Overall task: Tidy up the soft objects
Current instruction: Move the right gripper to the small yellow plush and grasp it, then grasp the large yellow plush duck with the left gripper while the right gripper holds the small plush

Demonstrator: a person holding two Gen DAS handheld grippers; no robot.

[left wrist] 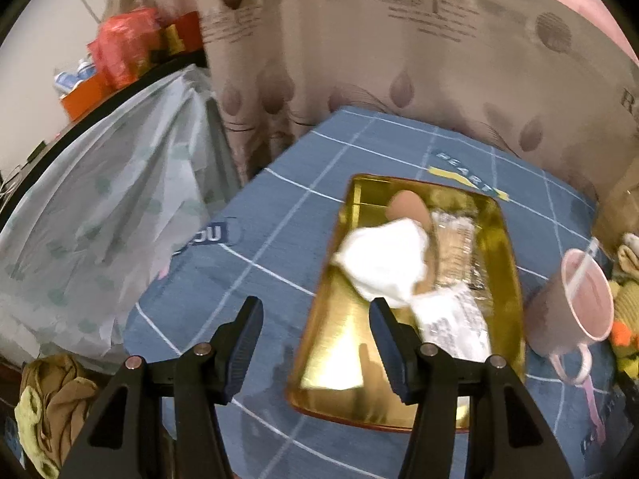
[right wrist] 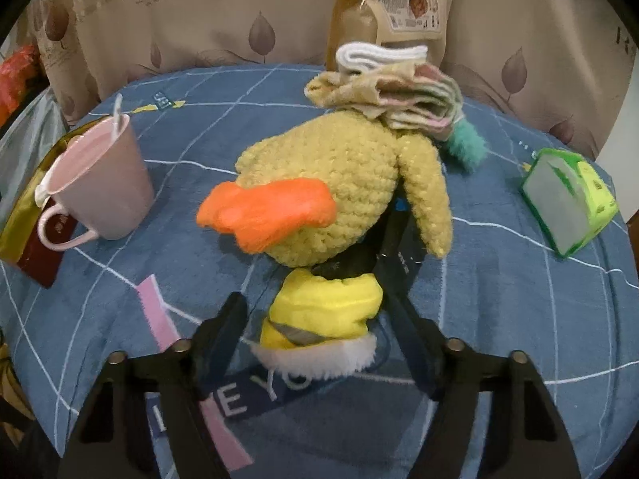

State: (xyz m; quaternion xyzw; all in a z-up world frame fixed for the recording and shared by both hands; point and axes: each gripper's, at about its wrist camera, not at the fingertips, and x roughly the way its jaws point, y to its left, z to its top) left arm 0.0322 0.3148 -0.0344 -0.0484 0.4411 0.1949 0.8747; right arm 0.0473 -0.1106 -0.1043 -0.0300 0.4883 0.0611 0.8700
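In the left wrist view, the left gripper point(left wrist: 315, 315) hangs above the blue checked tablecloth point(left wrist: 279, 247) with its 2 fingers spread wide and nothing between them. At 1 o'clock from it lies 1 gold tray point(left wrist: 339, 363) holding 1 crumpled white cloth point(left wrist: 383, 263), 1 brown egg-shaped thing point(left wrist: 407, 205), 1 clear packet point(left wrist: 459, 247) and 1 white printed packet point(left wrist: 455, 319) whose text is too blurred to read. The cloth's near edge is just beside the right finger. On the tablecloth, beyond the tray, the word "PEART" can be read. At 3 o'clock of the tray stands 1 pink mug point(left wrist: 575, 303) with 1 straw or spoon in it.

In the right wrist view, the right gripper point(right wrist: 315, 275) is also wide apart, and 1 yellow knitted duck point(right wrist: 339, 183) with an orange beak lies between its fingers on the tablecloth; whether either finger touches it I cannot tell. At 12 o'clock of the duck sits 1 stack of folded cloths point(right wrist: 399, 92), with 1 brown paper bag point(right wrist: 383, 4) behind it, label unreadable. At 3 o'clock lies 1 green tissue pack point(right wrist: 567, 203). Near the gripper the tablecloth reads "E YO".
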